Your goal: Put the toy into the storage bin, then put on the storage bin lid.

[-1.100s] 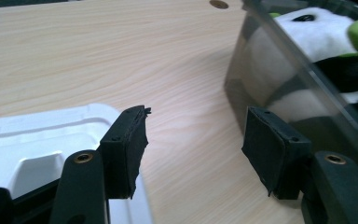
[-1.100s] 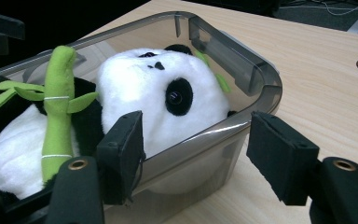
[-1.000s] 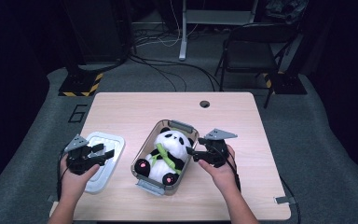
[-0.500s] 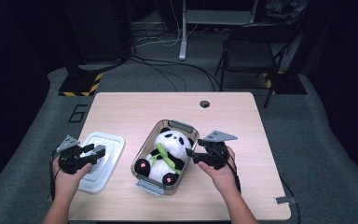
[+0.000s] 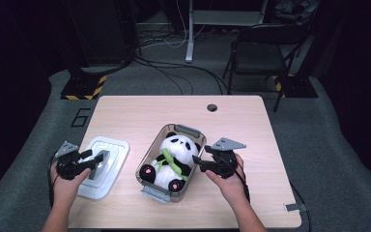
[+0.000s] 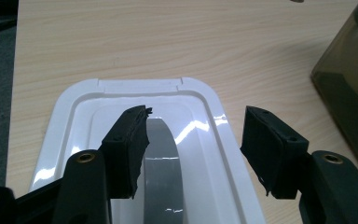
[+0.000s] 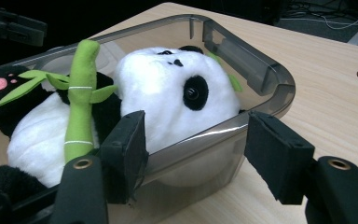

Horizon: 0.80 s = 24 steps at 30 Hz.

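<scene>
Left gripper (image 5: 92,161) hovers over the white lid (image 5: 107,166), jaws parted, just closing, gripping nothing. Right gripper (image 5: 198,162), jaws apart and empty, is at the smoky plastic tub's (image 5: 155,144) side; a panda plush (image 5: 174,157) lies inside. Light wood table (image 5: 241,121); grey floor, cables, chair (image 5: 258,50) beyond.

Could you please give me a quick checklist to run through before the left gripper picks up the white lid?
1. Left gripper fingers apart over the white lid: ok.
2. Lid's grey handle between the fingers: ok, off-centre.
3. Fingers gripping the handle: not ok.
4. Panda lying inside the grey tub: ok.
5. Right gripper steadying the tub: cannot tell; fingers apart at its wall.
</scene>
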Motion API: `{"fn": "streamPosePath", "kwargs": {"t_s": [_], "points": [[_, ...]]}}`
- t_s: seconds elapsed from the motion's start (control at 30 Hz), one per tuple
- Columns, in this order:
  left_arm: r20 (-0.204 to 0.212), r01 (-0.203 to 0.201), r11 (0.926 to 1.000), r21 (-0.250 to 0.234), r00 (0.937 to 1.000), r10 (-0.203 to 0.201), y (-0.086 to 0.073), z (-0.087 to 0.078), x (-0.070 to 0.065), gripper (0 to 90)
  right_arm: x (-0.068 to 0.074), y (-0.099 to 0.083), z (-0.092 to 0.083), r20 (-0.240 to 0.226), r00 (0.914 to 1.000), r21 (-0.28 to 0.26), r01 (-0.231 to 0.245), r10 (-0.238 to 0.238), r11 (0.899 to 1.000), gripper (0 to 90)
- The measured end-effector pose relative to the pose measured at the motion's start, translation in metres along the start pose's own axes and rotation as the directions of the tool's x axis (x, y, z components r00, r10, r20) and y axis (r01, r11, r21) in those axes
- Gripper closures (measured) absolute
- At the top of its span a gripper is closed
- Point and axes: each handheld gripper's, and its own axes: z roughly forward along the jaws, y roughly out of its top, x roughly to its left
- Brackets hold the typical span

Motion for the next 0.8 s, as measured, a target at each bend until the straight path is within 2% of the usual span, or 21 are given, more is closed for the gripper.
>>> {"fn": "streamPosePath", "kwargs": {"t_s": [0.07,0.5,0.57,0.63,0.8], "points": [[-0.01,-0.009,1.0,-0.004,0.9999,0.009,-0.001,0.001,0.002,40.6,0.001,0.0,0.0,0.001,1.0,0.001,0.001,-0.001,1.0,37.6],[-0.038,0.036,0.9993,-0.002,0.9986,-0.036,-0.009,0.003,0.015,43.3,0.002,-0.001,-0.002,0.006,1.0,-0.007,0.007,-0.007,1.0,37.6],[-0.043,0.035,0.9993,0.014,0.9985,-0.035,-0.01,0.003,0.017,43.5,0.002,-0.001,-0.003,0.008,0.9999,-0.008,0.007,-0.007,1.0,37.6],[-0.052,0.036,0.9993,0.006,0.998,-0.036,-0.012,0.004,0.018,44.3,0.002,-0.001,-0.003,0.01,0.9999,-0.009,0.006,-0.006,1.0,37.7],[-0.058,0.033,0.9992,0.02,0.9978,-0.032,-0.013,0.004,0.019,47.6,0.002,-0.001,-0.004,0.009,1.0,-0.009,0.003,-0.003,1.0,37.7]]}}
